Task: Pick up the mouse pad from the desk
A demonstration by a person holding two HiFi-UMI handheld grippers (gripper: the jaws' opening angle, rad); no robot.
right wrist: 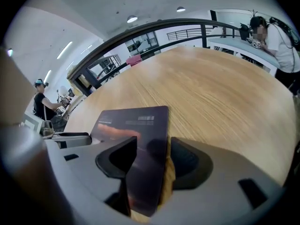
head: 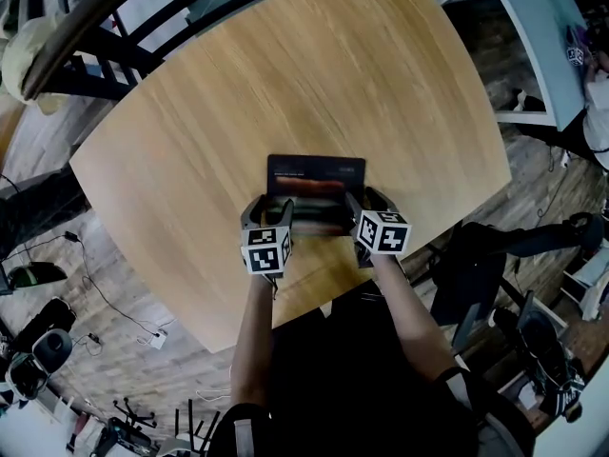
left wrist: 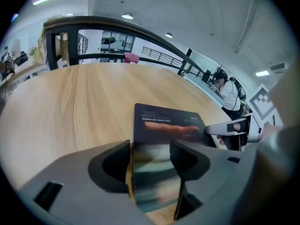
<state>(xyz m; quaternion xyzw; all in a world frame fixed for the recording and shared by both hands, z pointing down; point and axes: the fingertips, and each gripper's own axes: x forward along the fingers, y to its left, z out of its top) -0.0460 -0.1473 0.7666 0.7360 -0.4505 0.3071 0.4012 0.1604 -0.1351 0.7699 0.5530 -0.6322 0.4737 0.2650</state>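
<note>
A dark rectangular mouse pad (head: pixel 316 181) lies flat on the round wooden desk (head: pixel 285 74), near its front edge. My left gripper (head: pixel 269 211) is open at the pad's near left corner, and my right gripper (head: pixel 367 206) is open at its near right corner. In the left gripper view the pad (left wrist: pixel 166 125) runs between the spread jaws of the left gripper (left wrist: pixel 150 159), its left edge close to the left jaw. In the right gripper view the pad (right wrist: pixel 136 125) likewise passes between the jaws of the right gripper (right wrist: pixel 152 157). Neither pair of jaws presses on it.
A dark curved railing (head: pixel 86 17) rims the desk's far left side. A black bag and a chair (head: pixel 495 255) stand on the floor to the right, and cables and gear (head: pixel 57 293) lie to the left. A person (right wrist: pixel 276 36) sits at a counter in the background.
</note>
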